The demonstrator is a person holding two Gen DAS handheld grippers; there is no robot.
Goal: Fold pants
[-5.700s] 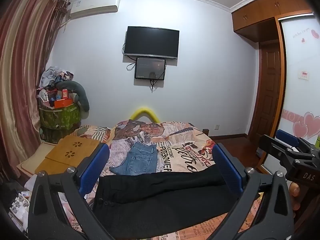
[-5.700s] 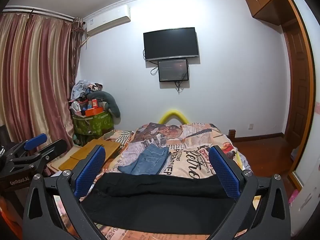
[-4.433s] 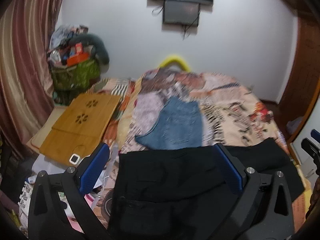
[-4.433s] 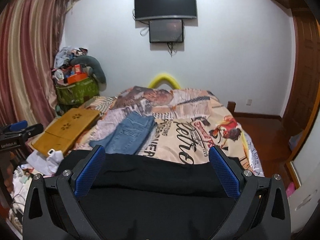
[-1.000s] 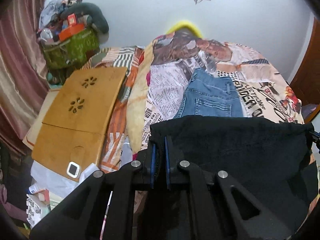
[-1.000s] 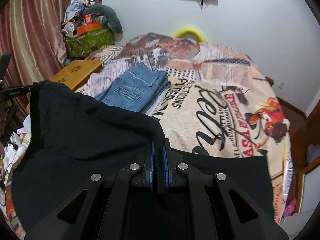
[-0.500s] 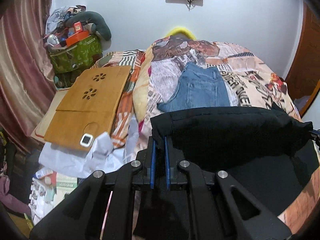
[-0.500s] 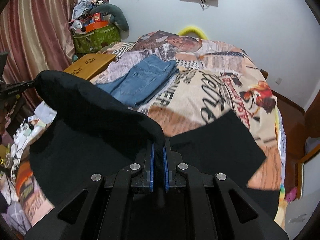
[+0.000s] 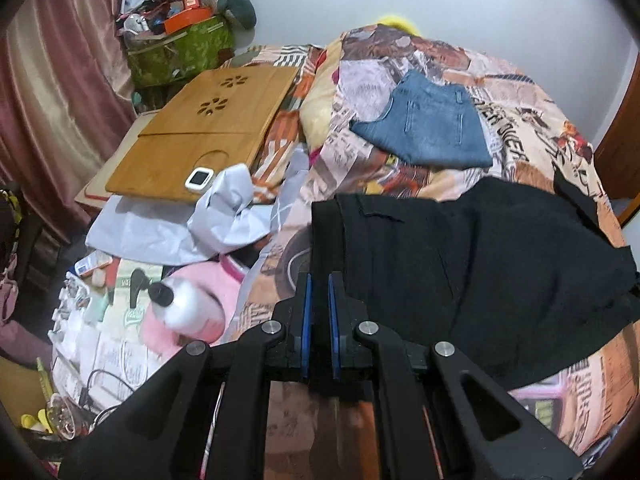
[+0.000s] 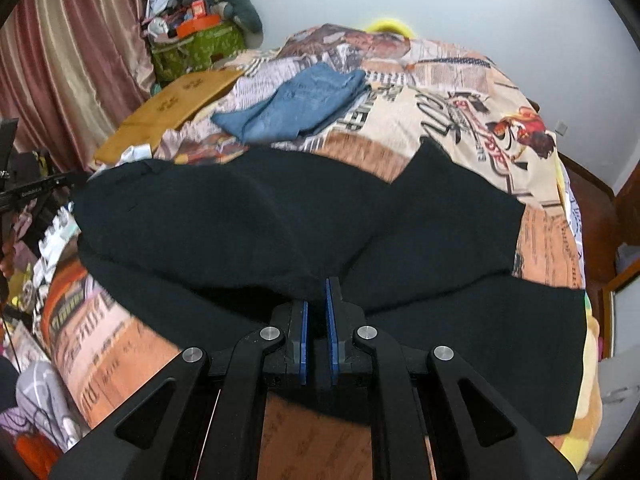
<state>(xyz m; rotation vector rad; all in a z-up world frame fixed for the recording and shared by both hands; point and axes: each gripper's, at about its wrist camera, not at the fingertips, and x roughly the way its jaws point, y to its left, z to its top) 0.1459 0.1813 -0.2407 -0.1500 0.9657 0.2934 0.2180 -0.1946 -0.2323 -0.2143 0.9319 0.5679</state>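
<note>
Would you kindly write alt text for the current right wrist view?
The right gripper is shut on a fold of black pants spread across a newspaper-print bedspread. Folded blue jeans lie farther up the bed.

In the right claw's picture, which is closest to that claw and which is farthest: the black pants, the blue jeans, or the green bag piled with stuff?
1. Black pants: nearest, pinched in the right claw and spread across the bed's near part.
2. Blue jeans: folded, farther up the bed, a bit left.
3. Green bag: farthest, off the bed by the wall, upper left.
</note>
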